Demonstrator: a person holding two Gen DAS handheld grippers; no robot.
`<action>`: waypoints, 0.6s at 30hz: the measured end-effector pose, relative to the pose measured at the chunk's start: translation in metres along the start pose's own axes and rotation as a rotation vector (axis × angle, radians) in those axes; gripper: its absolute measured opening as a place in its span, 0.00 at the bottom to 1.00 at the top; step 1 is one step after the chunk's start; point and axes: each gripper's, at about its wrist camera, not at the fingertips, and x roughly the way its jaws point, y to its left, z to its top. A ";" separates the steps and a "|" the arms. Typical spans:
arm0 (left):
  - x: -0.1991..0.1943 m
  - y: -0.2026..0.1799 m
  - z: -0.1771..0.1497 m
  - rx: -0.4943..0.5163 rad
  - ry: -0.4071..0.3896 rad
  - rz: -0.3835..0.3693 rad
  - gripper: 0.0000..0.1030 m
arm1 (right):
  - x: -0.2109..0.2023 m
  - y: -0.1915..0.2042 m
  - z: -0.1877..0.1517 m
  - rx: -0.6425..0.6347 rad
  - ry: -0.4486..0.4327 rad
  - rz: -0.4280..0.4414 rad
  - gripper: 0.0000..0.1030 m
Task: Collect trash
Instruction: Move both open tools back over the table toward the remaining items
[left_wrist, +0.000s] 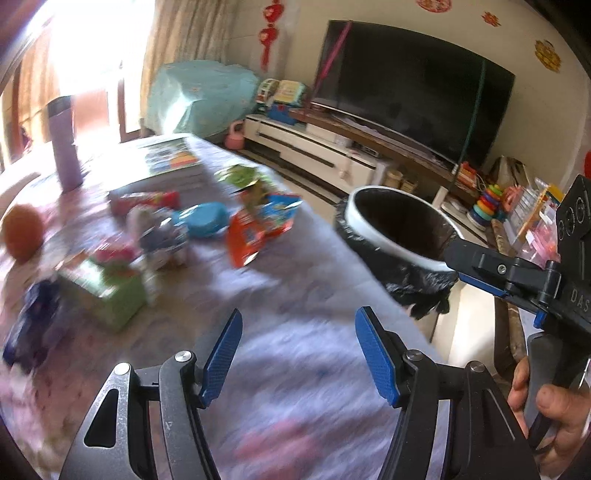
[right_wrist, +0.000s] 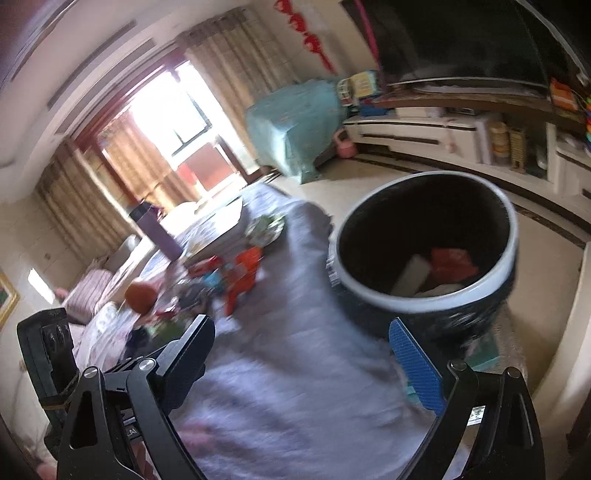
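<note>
A white-rimmed trash bin (right_wrist: 424, 299) lined with a black bag stands off the table's right edge; it holds red and white scraps (right_wrist: 448, 264). It also shows in the left wrist view (left_wrist: 391, 240). Snack wrappers lie on the table: an orange packet (left_wrist: 251, 236), a green packet (left_wrist: 240, 175), a red pack (left_wrist: 147, 201) and a green box (left_wrist: 110, 295). My left gripper (left_wrist: 299, 354) is open and empty above the tablecloth. My right gripper (right_wrist: 306, 354) is open and empty beside the bin; it also shows in the left wrist view (left_wrist: 458, 254).
A purple bottle (left_wrist: 66, 144), an orange (left_wrist: 22, 232), a blue lid (left_wrist: 205, 218) and books (left_wrist: 173, 158) sit on the table (left_wrist: 314, 387). A TV (left_wrist: 413, 85) on a low cabinet (left_wrist: 314, 147) and toys (left_wrist: 487, 203) stand beyond.
</note>
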 end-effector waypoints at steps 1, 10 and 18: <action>-0.004 0.003 -0.004 -0.007 0.001 0.004 0.62 | 0.002 0.006 -0.004 -0.010 0.007 0.011 0.94; -0.053 0.041 -0.037 -0.094 -0.011 0.070 0.62 | 0.025 0.042 -0.027 -0.078 0.048 0.025 0.94; -0.080 0.062 -0.048 -0.104 -0.035 0.122 0.63 | 0.043 0.071 -0.040 -0.156 0.050 0.021 0.94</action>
